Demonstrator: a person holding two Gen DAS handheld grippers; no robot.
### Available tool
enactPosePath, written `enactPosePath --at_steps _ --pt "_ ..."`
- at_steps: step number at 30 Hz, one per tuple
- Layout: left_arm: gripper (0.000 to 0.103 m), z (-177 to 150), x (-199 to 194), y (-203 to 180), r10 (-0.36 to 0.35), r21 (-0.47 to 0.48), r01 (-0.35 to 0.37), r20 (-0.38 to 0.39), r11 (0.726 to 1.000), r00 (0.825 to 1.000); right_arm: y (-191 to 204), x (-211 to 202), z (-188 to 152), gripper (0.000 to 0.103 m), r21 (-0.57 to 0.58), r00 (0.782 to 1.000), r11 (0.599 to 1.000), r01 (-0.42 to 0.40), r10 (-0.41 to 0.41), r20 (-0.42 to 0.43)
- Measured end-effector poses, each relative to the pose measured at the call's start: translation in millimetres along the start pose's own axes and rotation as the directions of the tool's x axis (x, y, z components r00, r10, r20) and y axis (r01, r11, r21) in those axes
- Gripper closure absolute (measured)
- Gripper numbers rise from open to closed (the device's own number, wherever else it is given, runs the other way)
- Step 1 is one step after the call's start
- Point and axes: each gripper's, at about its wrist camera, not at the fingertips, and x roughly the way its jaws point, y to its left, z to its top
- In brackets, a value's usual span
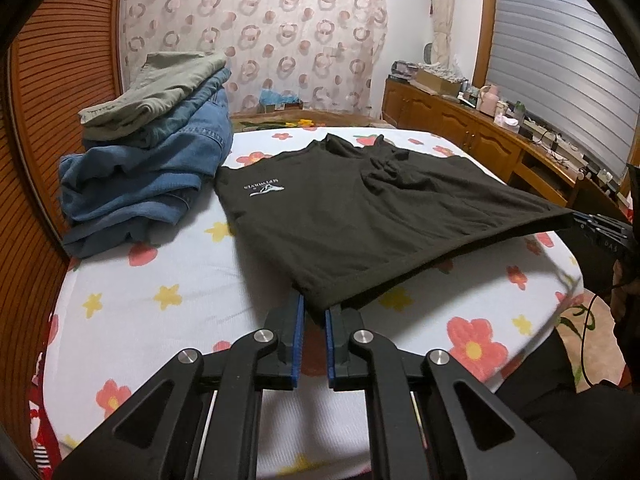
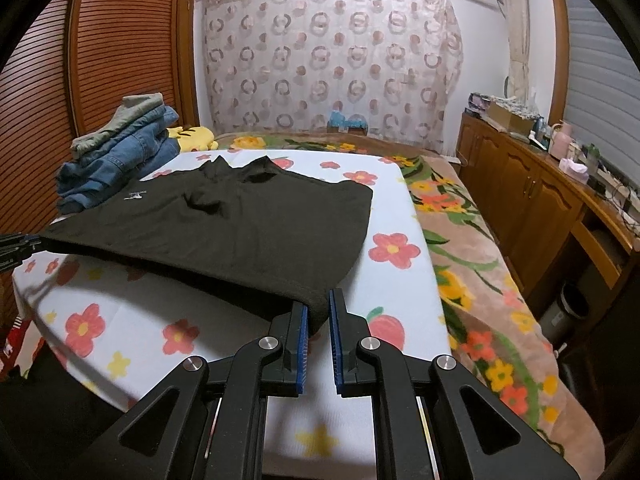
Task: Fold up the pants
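Note:
Dark pants with a small white logo (image 1: 360,216) lie spread on a flowered white board (image 1: 160,280); they also show in the right wrist view (image 2: 248,236). My left gripper (image 1: 315,312) is shut on one near corner of the pants and holds it a little above the board. My right gripper (image 2: 318,314) is shut on the other near corner, also lifted. The near edge hangs stretched between the two grippers. The right gripper shows at the right edge of the left wrist view (image 1: 600,228).
A stack of folded jeans and khaki pants (image 1: 148,148) sits at the board's far left, also seen in the right wrist view (image 2: 116,156). A wooden slatted door (image 1: 48,120) stands to the left. A wooden cabinet (image 2: 540,200) runs along the right, past the flowered bed (image 2: 472,248).

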Motion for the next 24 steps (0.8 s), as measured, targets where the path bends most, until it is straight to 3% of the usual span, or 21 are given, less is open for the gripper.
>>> enactPosePath --at_steps 13,24 --pt "0.093 0.6 -25.4 -10.4 -0.026 0.029 0.026 0.012 0.999 1.000 3.5 -18.8 -2.0 0.093 -0.006 1.000 1.000 -0.013 0.013 -0.004" --pt "0.091 -13.1 -16.0 -8.6 -0.025 0.006 0.025 -0.045 1.000 0.999 -0.9 10.5 -14.3 0.093 0.033 0.994 0.998 -0.051 0.054 -0.091"
